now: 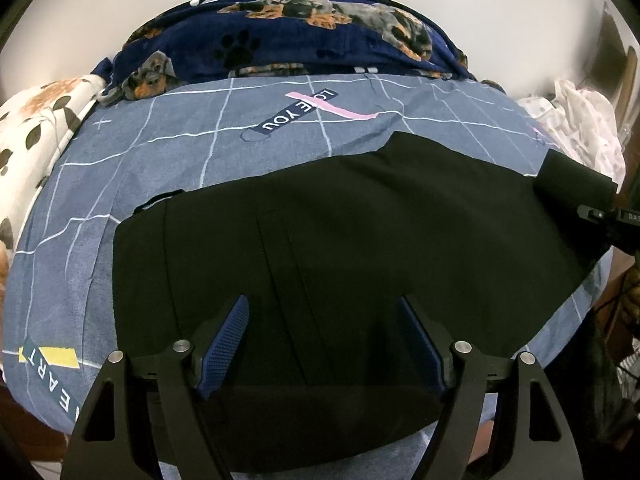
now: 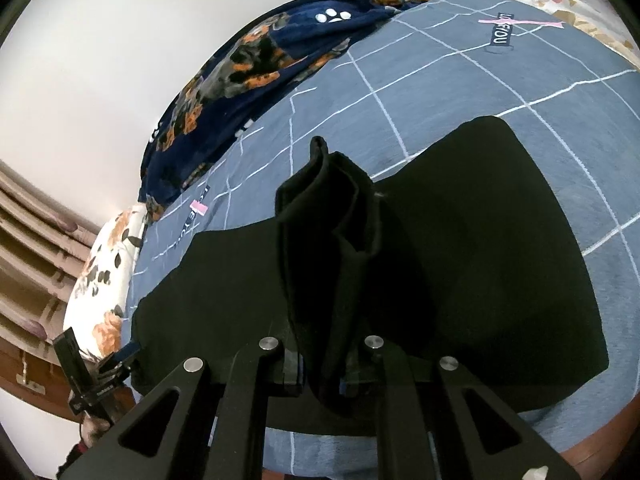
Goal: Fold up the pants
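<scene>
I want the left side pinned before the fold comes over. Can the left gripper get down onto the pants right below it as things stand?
Probably yes. The left gripper is open over the black pants, with nothing between its fingers and the flat cloth. The right gripper holds its bunched end off to the side, clear of that spot.

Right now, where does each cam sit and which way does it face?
Left wrist: on the left gripper, angled down at the black pants flat on the blue bedsheet; own fingers apart, right gripper at far right.
Right wrist: on the right gripper, looking down; jaws clamp a raised pants fold.
Shared: pants, sheet, dog-print blanket.
</scene>
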Tool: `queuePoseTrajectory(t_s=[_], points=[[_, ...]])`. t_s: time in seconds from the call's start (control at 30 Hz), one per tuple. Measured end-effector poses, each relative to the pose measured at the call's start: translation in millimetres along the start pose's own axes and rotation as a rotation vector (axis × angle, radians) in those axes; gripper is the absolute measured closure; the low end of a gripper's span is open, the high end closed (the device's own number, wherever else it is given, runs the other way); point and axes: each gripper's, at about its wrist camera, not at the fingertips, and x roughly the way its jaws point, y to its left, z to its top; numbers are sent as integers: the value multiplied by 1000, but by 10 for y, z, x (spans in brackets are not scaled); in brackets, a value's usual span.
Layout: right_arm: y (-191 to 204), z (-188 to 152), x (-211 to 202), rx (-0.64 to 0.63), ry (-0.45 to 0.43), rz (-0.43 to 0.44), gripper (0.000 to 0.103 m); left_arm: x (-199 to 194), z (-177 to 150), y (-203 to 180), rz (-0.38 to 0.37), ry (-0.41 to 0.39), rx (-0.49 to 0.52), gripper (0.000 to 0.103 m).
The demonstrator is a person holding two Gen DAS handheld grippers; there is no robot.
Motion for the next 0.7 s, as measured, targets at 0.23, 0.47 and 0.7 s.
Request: queuePoseTrajectory(t_s=[0.23, 0.47, 0.7], points=[[95, -18, 46, -32, 11, -1, 92, 1, 4, 8, 2, 0, 0, 26], [116, -33, 57, -35, 12, -2, 92, 2, 14, 36, 7, 2, -1, 24], [125, -36, 58, -36, 13, -1, 91, 3, 16, 48, 13, 3, -1, 21]])
